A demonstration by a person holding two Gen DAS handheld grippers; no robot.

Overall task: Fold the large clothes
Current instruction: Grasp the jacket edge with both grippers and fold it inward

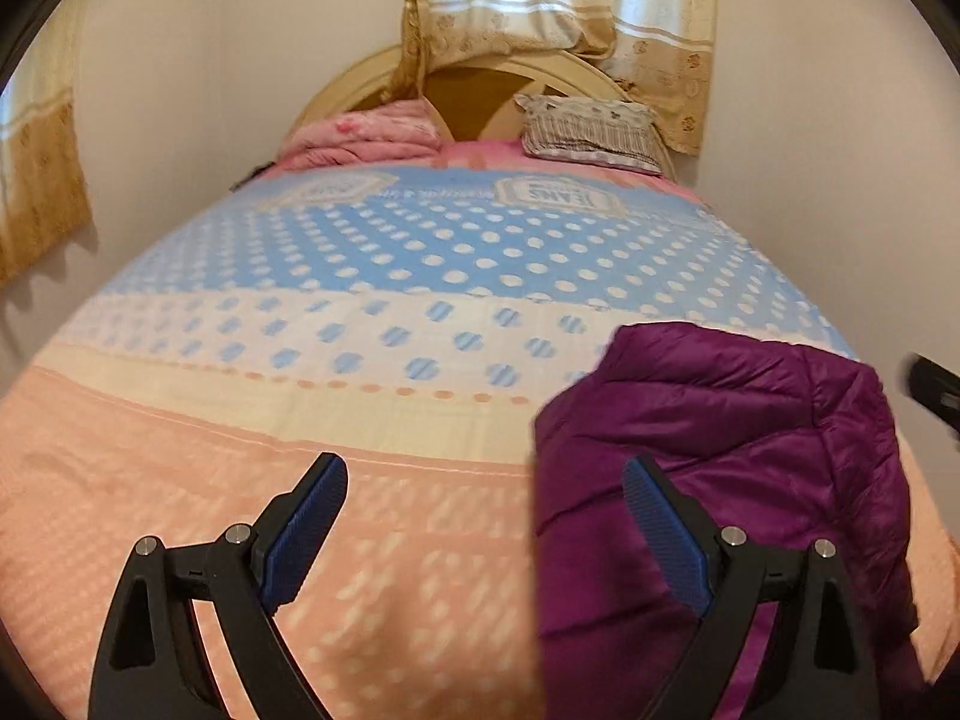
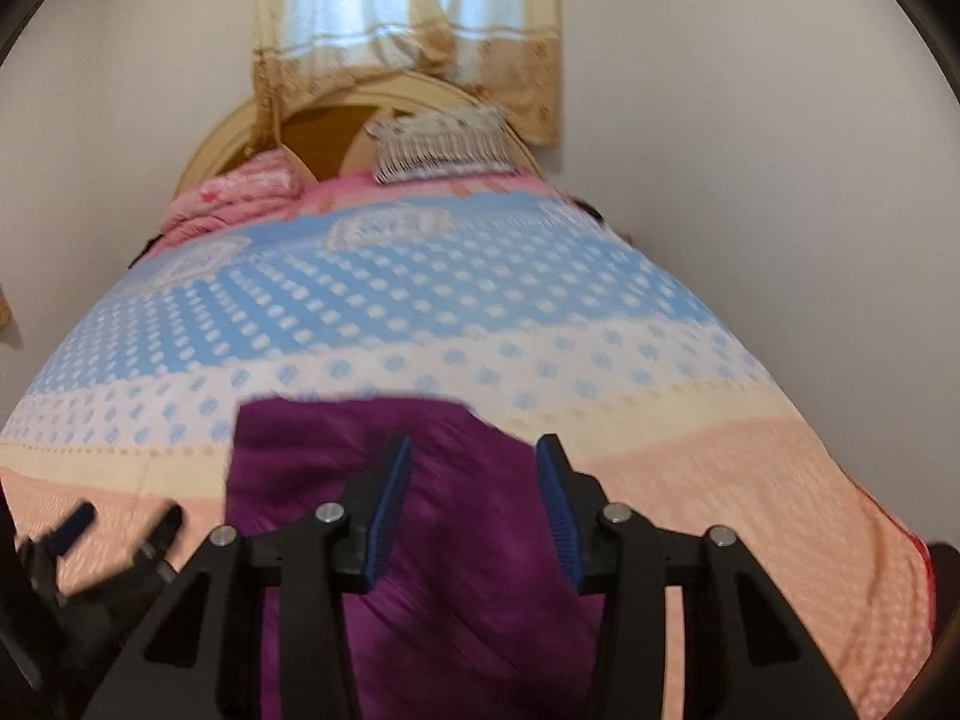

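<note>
A purple quilted jacket (image 1: 750, 450) lies folded on the bed near its foot end, to the right in the left wrist view. My left gripper (image 1: 485, 471) is open wide over the peach part of the sheet, with nothing between its fingers; its right finger overlaps the jacket's left edge in the picture. In the right wrist view the jacket (image 2: 468, 540) lies straight below my right gripper (image 2: 474, 447), whose jaws stand partly apart above the cloth and hold nothing. The left gripper (image 2: 90, 540) shows blurred at the lower left of that view.
The bed sheet (image 1: 360, 240) is blue, white and peach with dots. A folded pink blanket (image 1: 360, 138) and a striped pillow (image 1: 591, 129) lie by the round headboard (image 2: 336, 114). Curtains (image 2: 408, 18) hang behind it. White walls close in on both sides.
</note>
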